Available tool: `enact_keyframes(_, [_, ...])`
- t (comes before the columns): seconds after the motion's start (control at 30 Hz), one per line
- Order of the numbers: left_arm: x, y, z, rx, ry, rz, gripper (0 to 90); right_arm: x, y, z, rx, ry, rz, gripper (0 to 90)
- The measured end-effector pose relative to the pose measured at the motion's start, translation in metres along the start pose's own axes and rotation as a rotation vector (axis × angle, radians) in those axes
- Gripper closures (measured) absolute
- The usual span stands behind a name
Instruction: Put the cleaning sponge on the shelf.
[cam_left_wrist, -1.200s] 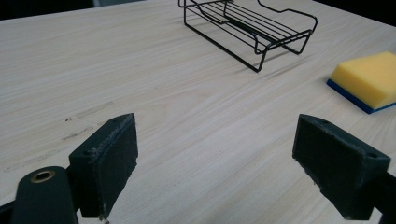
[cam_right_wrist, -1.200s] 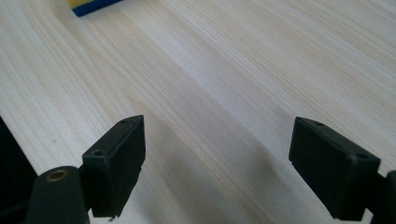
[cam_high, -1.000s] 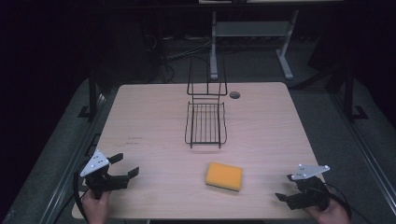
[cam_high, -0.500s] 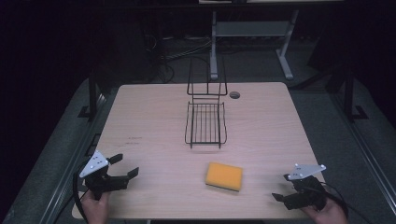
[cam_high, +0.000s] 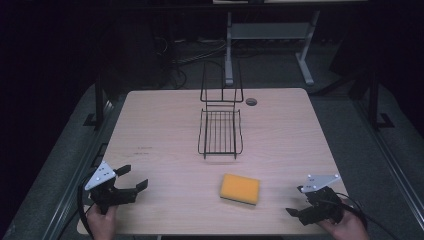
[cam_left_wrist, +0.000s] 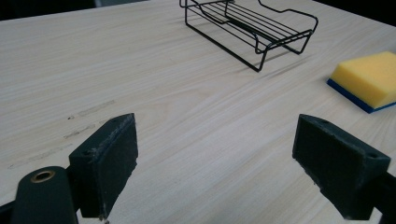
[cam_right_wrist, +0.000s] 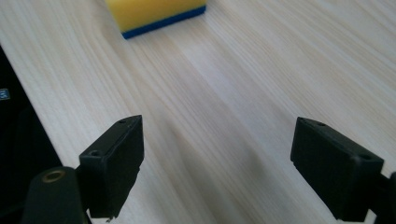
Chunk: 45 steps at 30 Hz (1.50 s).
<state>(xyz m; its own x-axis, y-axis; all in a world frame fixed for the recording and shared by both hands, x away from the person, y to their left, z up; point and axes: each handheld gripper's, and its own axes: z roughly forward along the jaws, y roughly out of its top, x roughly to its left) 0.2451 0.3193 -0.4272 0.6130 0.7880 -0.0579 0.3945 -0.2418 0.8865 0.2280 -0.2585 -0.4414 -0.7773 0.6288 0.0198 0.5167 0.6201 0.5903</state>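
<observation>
Yellow foam with a blue underside, the sponge (cam_high: 240, 188) lies flat on the pale wooden desk (cam_high: 280, 140), near its front edge and right of centre. In the right gripper view the sponge (cam_right_wrist: 155, 14) is cut off by the top edge, so just its near end shows. A black wire rack (cam_high: 220, 132) stands behind it at mid-desk, well apart from it; its upright back loop is hard to trace against the dark floor beyond. The left tongs (cam_high: 131, 178) sit near the desk's front left corner, spread wide and holding nothing. The right tongs (cam_high: 299, 201) sit at the front right corner, likewise wide apart and bare, aimed toward the sponge. Faint dark marks on the desk (cam_left_wrist: 88, 108) ahead of the left tongs look like writing, but cannot be read. A small white-on-blue label (cam_right_wrist: 3, 94) at the left edge of the right gripper view is too cropped to make out.
</observation>
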Motion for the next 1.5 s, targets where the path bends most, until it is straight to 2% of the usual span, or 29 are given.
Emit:
enact_keyframes(0.33, [0.001, 0.000, -0.001, 0.000, 0.002, -0.003, 13.4, 0.004, 0.011, -0.001, -0.009, 0.034, -0.026, 16.7])
enact_keyframes(0.93, [0.001, 0.000, -0.002, -0.001, 0.008, -0.003, 13.4, 0.011, 0.035, 0.007, 0.020, 0.075, -0.093, 15.8])
enact_keyframes(1.4, [0.002, 0.000, -0.002, -0.002, 0.006, 0.001, 13.4, 0.020, 0.062, 0.015, 0.020, 0.117, -0.178, 15.6])
enact_keyframes(1.5, [0.002, 0.000, -0.003, -0.004, 0.007, 0.000, 13.4, 0.021, 0.066, 0.017, 0.024, 0.127, -0.181, 15.6])
